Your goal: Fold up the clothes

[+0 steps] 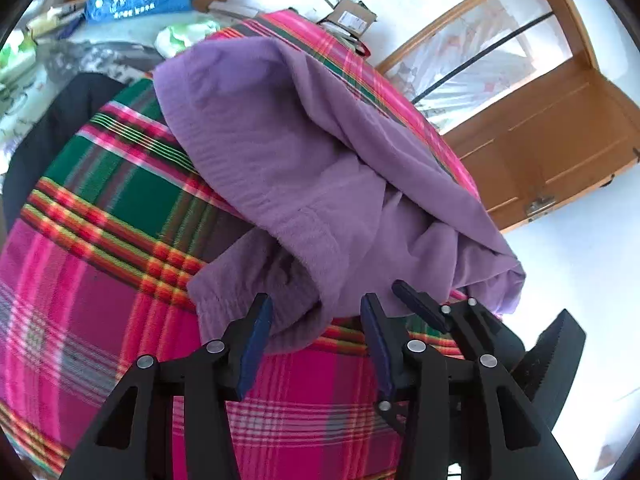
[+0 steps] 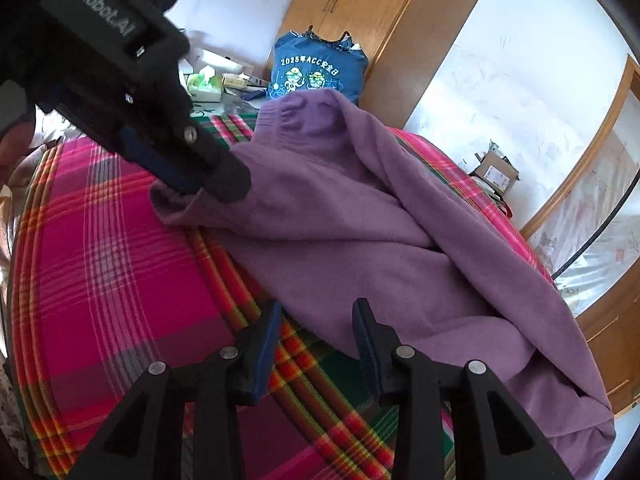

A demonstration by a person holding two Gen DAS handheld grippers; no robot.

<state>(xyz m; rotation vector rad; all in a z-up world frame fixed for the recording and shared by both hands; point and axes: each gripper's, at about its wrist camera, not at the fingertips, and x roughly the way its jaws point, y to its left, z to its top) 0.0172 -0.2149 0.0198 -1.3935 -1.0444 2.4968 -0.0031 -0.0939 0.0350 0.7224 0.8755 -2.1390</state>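
A purple knit sweater [image 1: 288,152] lies crumpled on a pink and green plaid bedspread [image 1: 100,280]. My left gripper [image 1: 316,320] is open, and a ribbed edge of the sweater sits between its blue-padded fingers. In the right wrist view the left gripper [image 2: 200,182] rests at the sweater's cuff [image 2: 168,200]. The right gripper [image 2: 316,320] is open too, at the sweater's [image 2: 360,220] near edge, where cloth reaches in between its fingers. The left wrist view shows the right gripper [image 1: 484,300] close alongside, at the bed's right side.
A blue printed bag [image 2: 316,72] stands beyond the bed beside a wooden wardrobe [image 2: 380,8]. A dark garment [image 1: 52,128] lies at the bed's left. A cardboard box [image 2: 496,168] sits on the white floor. A wooden door [image 1: 560,128] is to the right.
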